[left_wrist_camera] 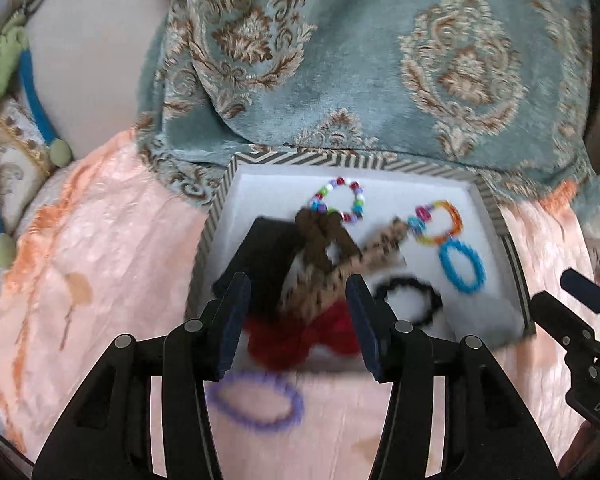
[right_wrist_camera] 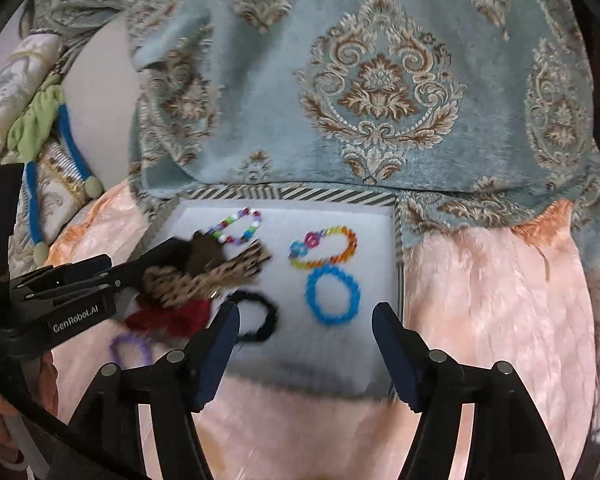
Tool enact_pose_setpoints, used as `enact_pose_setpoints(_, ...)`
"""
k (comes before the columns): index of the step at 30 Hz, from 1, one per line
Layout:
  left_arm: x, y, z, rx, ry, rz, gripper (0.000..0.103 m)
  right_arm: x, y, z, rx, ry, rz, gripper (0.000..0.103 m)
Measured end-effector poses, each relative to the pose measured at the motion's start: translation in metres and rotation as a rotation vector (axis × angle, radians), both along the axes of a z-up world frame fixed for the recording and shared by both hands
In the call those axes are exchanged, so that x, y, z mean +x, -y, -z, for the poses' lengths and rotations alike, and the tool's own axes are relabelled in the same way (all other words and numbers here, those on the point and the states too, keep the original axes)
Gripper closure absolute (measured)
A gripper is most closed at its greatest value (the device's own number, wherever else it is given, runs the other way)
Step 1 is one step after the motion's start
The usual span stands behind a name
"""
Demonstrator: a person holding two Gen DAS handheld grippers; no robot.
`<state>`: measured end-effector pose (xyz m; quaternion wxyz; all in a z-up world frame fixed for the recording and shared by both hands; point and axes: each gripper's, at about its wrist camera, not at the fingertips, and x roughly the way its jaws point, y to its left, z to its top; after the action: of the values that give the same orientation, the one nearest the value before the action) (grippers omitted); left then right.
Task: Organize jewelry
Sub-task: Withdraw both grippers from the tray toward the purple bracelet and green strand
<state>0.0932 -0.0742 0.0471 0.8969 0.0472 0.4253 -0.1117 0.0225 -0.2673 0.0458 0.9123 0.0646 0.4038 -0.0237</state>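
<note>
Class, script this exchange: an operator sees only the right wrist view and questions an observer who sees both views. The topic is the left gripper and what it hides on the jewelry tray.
Operator: I see the left gripper only from the side. Are its jaws open?
Observer: Yes, they stand open, with nothing pinched between the pads.
Operator: What is it blocking at the left of the tray?
Observer: A black rectangular block lies inside the tray near its left rim. A brown fabric bow overlaps its far corner.
</note>
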Motion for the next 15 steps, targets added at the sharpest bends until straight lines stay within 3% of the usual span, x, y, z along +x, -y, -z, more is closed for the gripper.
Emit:
enact_pose_setpoints(6, -0.064, -0.012, -0.007, 0.027, 0.054, -0.018, 0.053, -0.044, -0.020, -0.007, 0.037, 0.020, 0.019, 0.037)
enact_pose_setpoints(15, -0.116, -0.027, -0.013, 0.008, 0.073, -0.064, 0.053, -0.085, -0.036, -0.016, 0.024, 0.037, 0.049, 0.036)
